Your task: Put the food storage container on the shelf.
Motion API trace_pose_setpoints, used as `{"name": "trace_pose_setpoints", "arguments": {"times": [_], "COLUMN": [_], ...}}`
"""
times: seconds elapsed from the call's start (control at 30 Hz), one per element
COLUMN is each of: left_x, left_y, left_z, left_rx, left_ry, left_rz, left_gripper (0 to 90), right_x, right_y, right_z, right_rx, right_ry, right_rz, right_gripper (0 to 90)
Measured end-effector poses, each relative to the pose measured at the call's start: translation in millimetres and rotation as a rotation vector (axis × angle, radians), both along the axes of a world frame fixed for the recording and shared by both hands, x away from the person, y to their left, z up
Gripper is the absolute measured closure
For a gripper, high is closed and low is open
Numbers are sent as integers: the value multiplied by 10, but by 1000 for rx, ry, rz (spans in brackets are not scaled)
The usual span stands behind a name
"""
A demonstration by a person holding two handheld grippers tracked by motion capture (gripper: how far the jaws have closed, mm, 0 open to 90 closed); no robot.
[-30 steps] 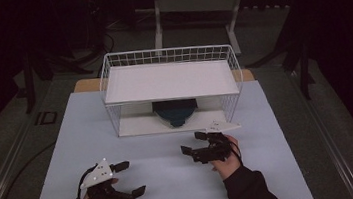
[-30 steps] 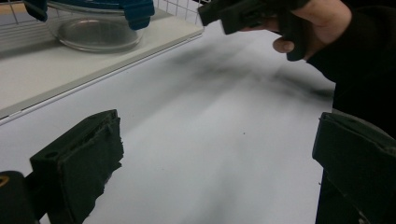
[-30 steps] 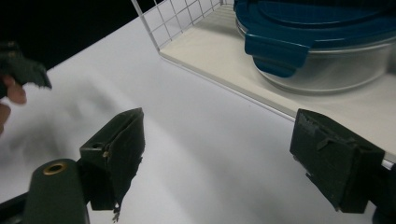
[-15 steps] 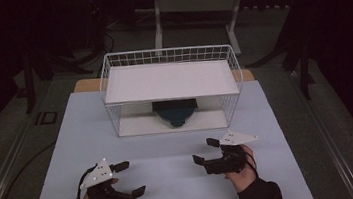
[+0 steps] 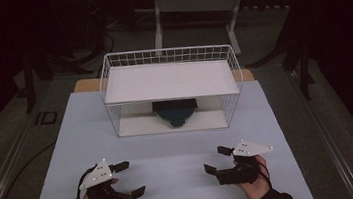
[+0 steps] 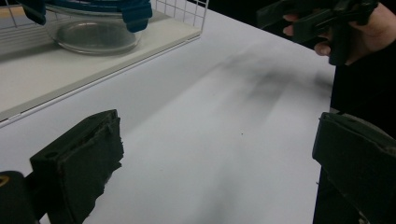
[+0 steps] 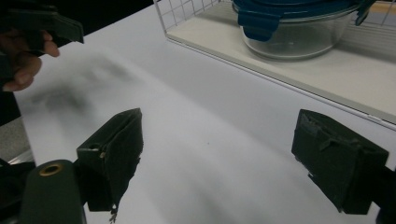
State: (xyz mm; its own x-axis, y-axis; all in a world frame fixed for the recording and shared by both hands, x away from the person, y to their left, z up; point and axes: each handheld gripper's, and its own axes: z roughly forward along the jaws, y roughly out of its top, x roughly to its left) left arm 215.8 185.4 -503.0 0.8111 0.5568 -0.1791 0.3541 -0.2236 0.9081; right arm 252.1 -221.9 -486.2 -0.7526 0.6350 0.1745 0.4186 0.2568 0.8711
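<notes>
**Lidded glass bowl on lower shelf of wire rack; both grippers empty**

The glass bowl sits upright under a blue clip lid on the lower shelf of the white wire rack, at the table's 12 o'clock. It is round, so no long axis is apparent; its mouth faces up. What the bowl holds cannot be told. The upper shelf is bare.

On the white table, well apart from the rack, the left gripper rests at 7 o'clock and the right gripper at 5 o'clock. Each has its jaws spread wide with nothing between them, and the two point inward toward each other.
</notes>
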Motion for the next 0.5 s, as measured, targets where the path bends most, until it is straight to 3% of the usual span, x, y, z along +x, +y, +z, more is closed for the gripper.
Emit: {"name": "trace_pose_setpoints", "arguments": {"times": [0.17,0.37,0.5], "left_x": [-5,-10,-6], "left_y": [-3,-1,7], "left_z": [0,4,-2], "left_rx": [0,-2,-2], "left_ry": [-1,-4,1], "left_rz": [0,0,0], "left_gripper": [17,16,16], "right_x": [-77,-142,-183], "right_y": [-125,-256,-303], "right_z": [-15,-78,-120], "right_rx": [4,-9,-18], "right_ry": [-8,15,11], "right_rz": [-4,-18,5], "right_gripper": [165,164,165]}}
